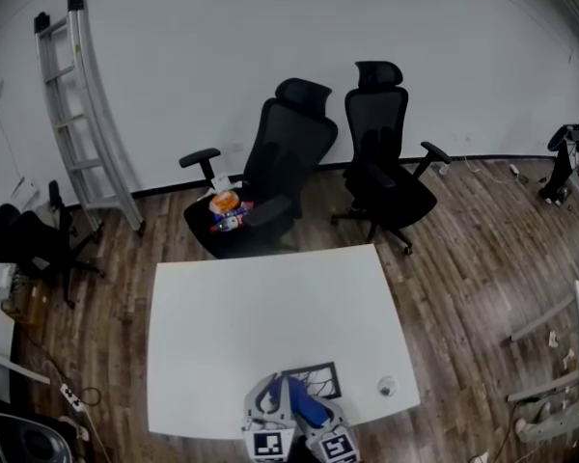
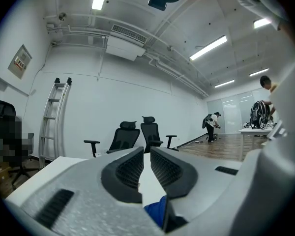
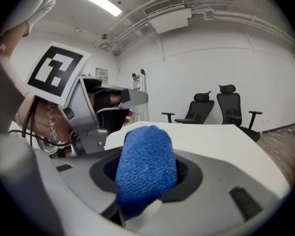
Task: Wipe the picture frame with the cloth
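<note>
The right claw (image 3: 147, 172) is clenched on a rolled blue cloth (image 3: 145, 154) that stands up between its jaws, while the left claw (image 2: 146, 165) close beside it holds nothing, its jaws a narrow gap apart with the white desk (image 1: 261, 312) showing through. Just beyond both claws a dark picture frame (image 1: 315, 380) lies flat near the desk's near edge, with a small round object (image 1: 386, 386) to its right. Past the far edge stand two black office chairs (image 1: 288, 167) and a ladder (image 1: 82, 104) leaning on the white wall.
</note>
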